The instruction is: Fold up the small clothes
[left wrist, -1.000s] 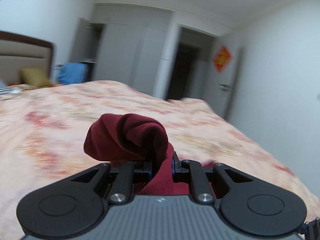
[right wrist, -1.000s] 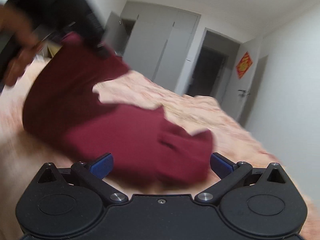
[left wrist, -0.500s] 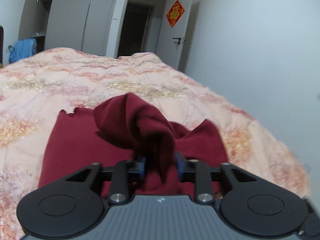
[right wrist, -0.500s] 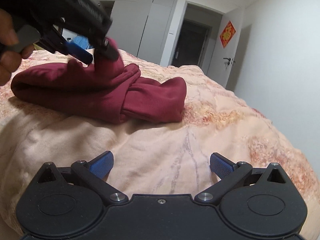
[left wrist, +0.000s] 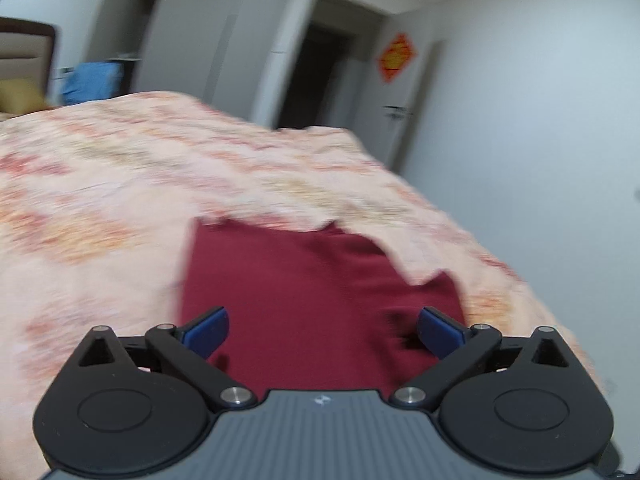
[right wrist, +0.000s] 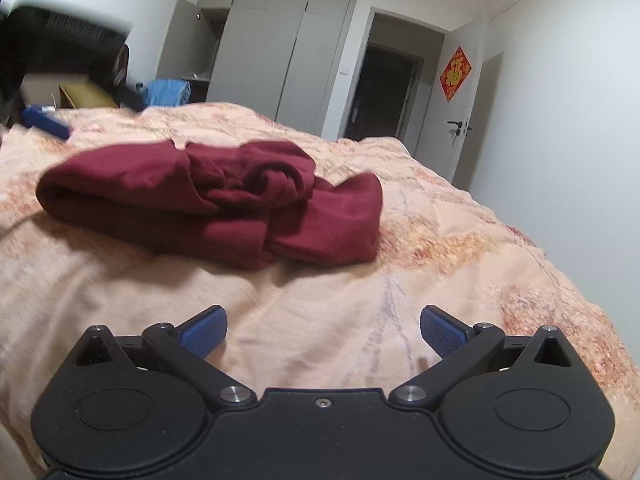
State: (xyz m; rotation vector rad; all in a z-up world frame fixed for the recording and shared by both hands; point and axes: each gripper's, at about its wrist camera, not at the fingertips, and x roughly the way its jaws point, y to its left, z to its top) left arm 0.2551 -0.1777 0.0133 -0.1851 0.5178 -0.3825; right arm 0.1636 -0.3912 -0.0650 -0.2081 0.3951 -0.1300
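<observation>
A dark red garment (right wrist: 224,200) lies folded and bunched on the peach floral bedspread (right wrist: 360,320). In the left wrist view it (left wrist: 304,292) fills the space just ahead of my left gripper (left wrist: 322,330), which is open and empty right above it. My right gripper (right wrist: 323,330) is open and empty over bare bedspread, a short way in front of the garment. The left gripper also shows blurred at the upper left of the right wrist view (right wrist: 44,120), lifted away from the garment.
The bed's far edge drops off toward a white wall and a door with a red paper decoration (right wrist: 455,74). Grey wardrobes (right wrist: 280,60) and a dark doorway stand behind. A blue bag (right wrist: 168,92) and a headboard (left wrist: 24,48) are at the left.
My left gripper has opened and let go of the red garment, then lifted up and away from it. The garment now rests on the bed. My right gripper stays open.
</observation>
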